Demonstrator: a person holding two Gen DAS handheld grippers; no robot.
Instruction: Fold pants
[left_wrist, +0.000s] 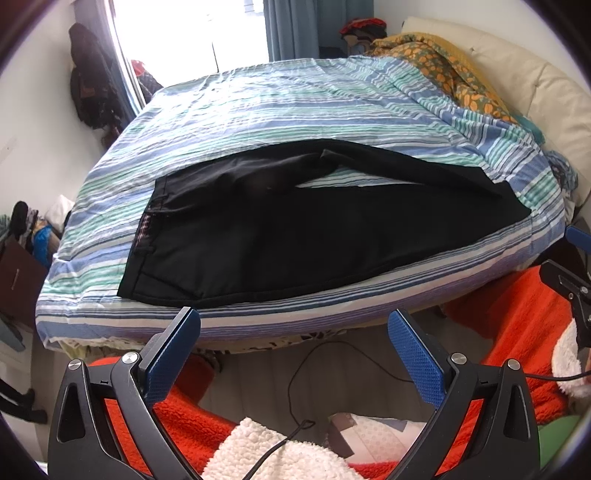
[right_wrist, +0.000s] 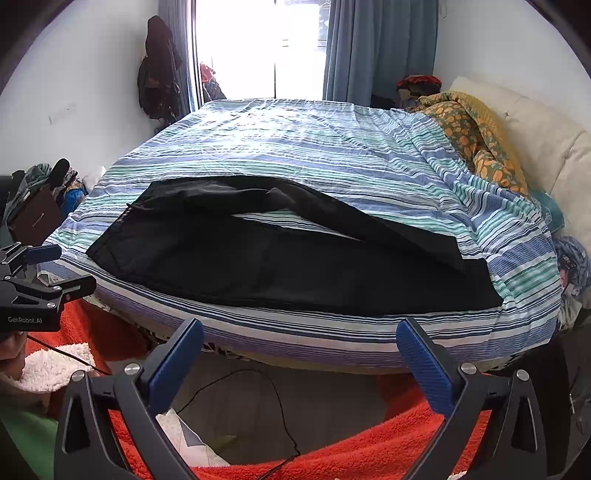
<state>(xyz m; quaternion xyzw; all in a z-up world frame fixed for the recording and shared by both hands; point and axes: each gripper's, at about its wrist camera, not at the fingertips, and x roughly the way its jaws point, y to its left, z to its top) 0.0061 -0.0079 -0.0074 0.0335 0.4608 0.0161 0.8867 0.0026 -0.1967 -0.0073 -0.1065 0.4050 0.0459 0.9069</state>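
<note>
Black pants (left_wrist: 295, 229) lie spread across the near part of a striped bed (left_wrist: 258, 103), waistband at the left, legs running right with a gap of sheet between them. They also show in the right wrist view (right_wrist: 295, 266). My left gripper (left_wrist: 293, 317) is open and empty, held off the bed's near edge below the pants. My right gripper (right_wrist: 299, 328) is open and empty, also just short of the bed's near edge (right_wrist: 295, 332). The left gripper (right_wrist: 55, 266) shows at the left of the right wrist view; part of the right gripper (left_wrist: 569, 280) shows at the right of the left wrist view.
A yellow flowered blanket (right_wrist: 476, 136) and cream headboard (right_wrist: 546, 147) lie at the right. Clutter and a brown box (right_wrist: 37, 218) stand left of the bed. A black cable (right_wrist: 258, 398) lies on the floor. Red fleece (left_wrist: 517, 332) is below me.
</note>
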